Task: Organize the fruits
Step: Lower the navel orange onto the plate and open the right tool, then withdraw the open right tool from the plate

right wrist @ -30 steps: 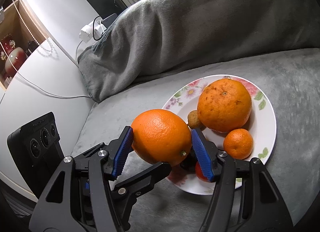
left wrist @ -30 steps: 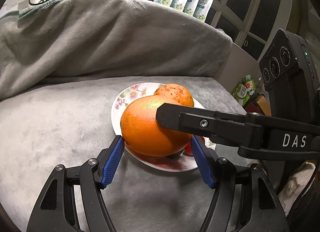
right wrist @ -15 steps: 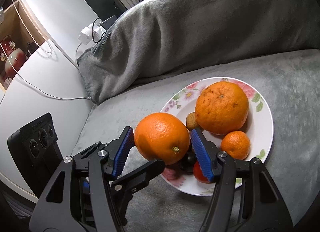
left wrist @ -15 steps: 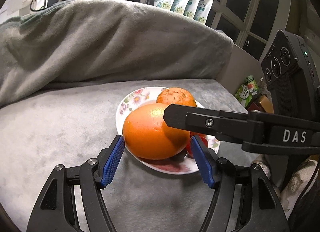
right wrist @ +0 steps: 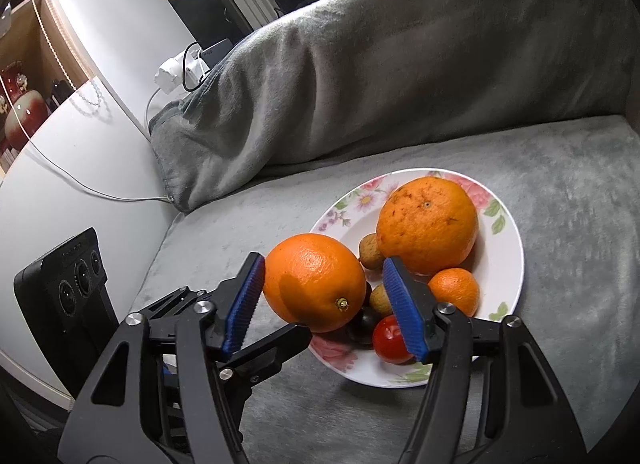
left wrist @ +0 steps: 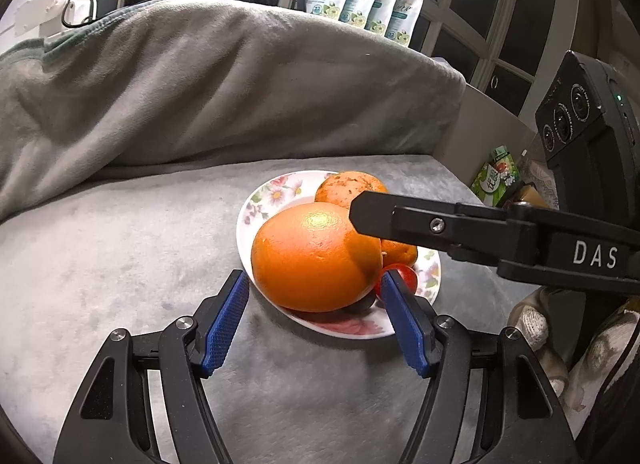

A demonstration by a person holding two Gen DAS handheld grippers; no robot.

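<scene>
A smooth orange [right wrist: 314,282] rests on the near-left rim of a floral plate [right wrist: 506,264]; it also shows in the left wrist view [left wrist: 316,256]. My right gripper [right wrist: 324,276] is open, its jaws on either side of the orange, the left pad close to it and a gap at the right pad. My left gripper [left wrist: 314,290] is open just short of the orange. The plate [left wrist: 256,203] also holds a rougher large orange [right wrist: 427,223], a small mandarin [right wrist: 454,290], a red cherry tomato [right wrist: 390,340], a dark fruit [right wrist: 362,326] and small brown fruits [right wrist: 370,250].
The plate sits on a grey plush seat [right wrist: 580,199] with a grey blanket-covered backrest [right wrist: 400,63] behind. A white ledge with a power strip [right wrist: 176,71] and cable lies left. Packets [left wrist: 496,175] stand beyond the seat's right edge.
The right gripper lowered the orange onto the plate's rim and its jaws opened off it. Both grippers have drawn back a little from the plate.
</scene>
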